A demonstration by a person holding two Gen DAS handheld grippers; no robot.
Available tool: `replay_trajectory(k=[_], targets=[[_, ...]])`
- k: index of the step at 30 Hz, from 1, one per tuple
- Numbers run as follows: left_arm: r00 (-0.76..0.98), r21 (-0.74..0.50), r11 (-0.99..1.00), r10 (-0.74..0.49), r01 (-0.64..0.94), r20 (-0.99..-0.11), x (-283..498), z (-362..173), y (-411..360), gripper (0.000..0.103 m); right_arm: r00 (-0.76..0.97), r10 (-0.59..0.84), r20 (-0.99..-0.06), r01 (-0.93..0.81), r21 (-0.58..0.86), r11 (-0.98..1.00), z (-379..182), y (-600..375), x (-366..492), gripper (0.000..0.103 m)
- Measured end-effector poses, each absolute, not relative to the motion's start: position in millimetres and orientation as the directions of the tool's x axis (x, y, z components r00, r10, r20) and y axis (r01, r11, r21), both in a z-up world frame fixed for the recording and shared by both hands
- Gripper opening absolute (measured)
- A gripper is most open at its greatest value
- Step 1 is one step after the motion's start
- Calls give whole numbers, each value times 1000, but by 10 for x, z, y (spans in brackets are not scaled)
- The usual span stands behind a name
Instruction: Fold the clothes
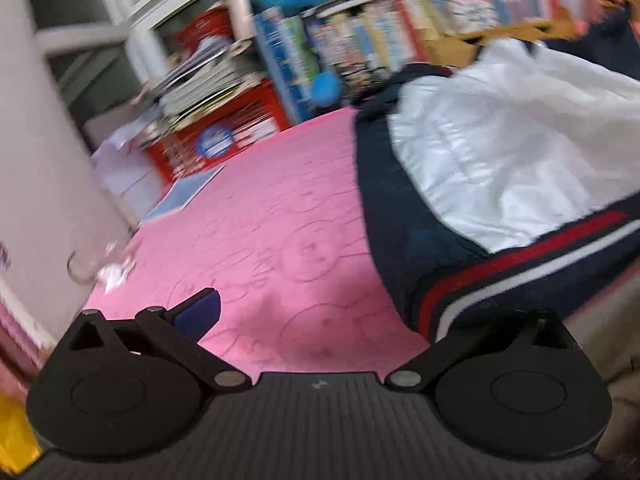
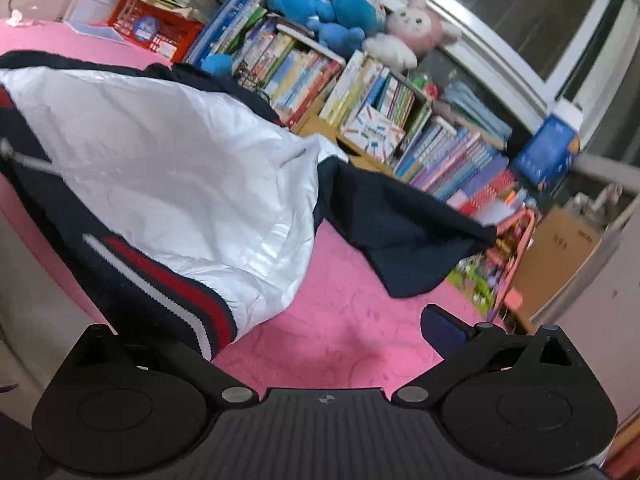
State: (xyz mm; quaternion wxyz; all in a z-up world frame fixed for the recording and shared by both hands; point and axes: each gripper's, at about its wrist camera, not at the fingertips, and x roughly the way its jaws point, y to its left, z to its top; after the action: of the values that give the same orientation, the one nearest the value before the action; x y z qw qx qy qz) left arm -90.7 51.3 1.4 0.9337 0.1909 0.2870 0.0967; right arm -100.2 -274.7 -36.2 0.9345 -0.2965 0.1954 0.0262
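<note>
I see the jacket [image 2: 168, 168] lying across the pink bed cover [image 2: 352, 320], white lining up, its navy ribbed hem [image 1: 500, 276] at the near edge and one dark sleeve [image 2: 408, 232] trailing toward the bookshelf [image 2: 360, 92] side. My left gripper [image 1: 320, 312] and right gripper [image 2: 320, 332] both stand spread and hold nothing. The lining looks slick and light, so I judge it will slide; the thick hem band gives the surer hold, though blur in the left view hides its corners

Black linkages, blue-padded fingers [image 1: 199, 314]
</note>
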Motion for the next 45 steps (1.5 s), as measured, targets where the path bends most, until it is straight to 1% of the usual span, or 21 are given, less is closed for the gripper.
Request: replay_trajectory(k=[2,6,10,13,15,18,21,23,24,25,26,27,28,29,30,32,33,37,39,43,45], targets=[[834,402,915,237,-20,-499,-953,67,474,103,932,-1,-363,-193,-499,845,-240,-2687,-1047,103],[857,313,947,101,73,-505,-1091,304,566,103,919,147,-365,-301,-413,860,13,-2608,-1117,103],[865,201,969,-23,142,-502,-1232,530,782,103,896,215,-389,-361,-357,861,205,-2725,-1144,103],[878,134,978,-78,159,-471,-1271,727,931,103,873,238,-425,-378,-282,882,372,-2890,-1069,103],[901,116,983,-83,145,-425,-1240,898,995,103,877,233,-421,-359,-250,899,520,-2990,-1009,103],[939,128,989,-24,72,-342,-986,1128,1015,103,894,254,-370,-332,-165,929,827,-3110,-770,103],[962,166,986,39,6,-269,-470,1265,981,103,913,231,-335,-279,-100,955,966,-3055,-271,103],[965,186,982,50,-1,-256,-36,1271,905,103,916,208,-343,-253,-89,963,936,-2900,146,102],[962,194,981,44,9,-268,178,1259,864,103,910,209,-357,-254,-83,964,889,-2801,364,101],[958,201,979,37,22,-283,389,1245,822,103,902,217,-374,-263,-76,962,822,-2699,557,95],[954,213,976,32,34,-298,624,1214,760,103,891,230,-392,-277,-68,958,745,-2597,738,85],[950,229,973,34,40,-309,850,1168,699,103,880,236,-413,-285,-61,957,656,-2500,914,78],[947,242,969,41,40,-320,1066,1111,635,103,868,238,-435,-289,-56,956,559,-2406,1087,66],[941,247,968,43,44,-335,1300,1036,555,103,854,237,-462,-282,-30,959,463,-2371,1231,59],[935,250,967,42,50,-351,1540,957,471,103,839,235,-492,-267,6,964,365,-2368,1361,58],[918,240,968,35,66,-395,1900,768,342,103,803,235,-548,-232,76,970,171,-2363,1619,48],[903,239,968,41,70,-429,2095,664,297,103,783,236,-575,-212,110,971,74,-2360,1749,47],[840,239,969,73,69,-538,2715,256,200,103,781,207,-589,-198,80,977,-181,-2362,1786,46],[814,244,968,92,62,-574,2933,58,194,103,784,190,-591,-194,57,979,-302,-2363,1783,52],[767,173,984,73,50,-638,3149,-123,346,103,791,133,-598,-209,-59,976,-357,-2180,1734,69],[742,134,990,59,42,-668,3252,-207,426,103,789,129,-601,-207,-62,976,-354,-2159,1727,71]])
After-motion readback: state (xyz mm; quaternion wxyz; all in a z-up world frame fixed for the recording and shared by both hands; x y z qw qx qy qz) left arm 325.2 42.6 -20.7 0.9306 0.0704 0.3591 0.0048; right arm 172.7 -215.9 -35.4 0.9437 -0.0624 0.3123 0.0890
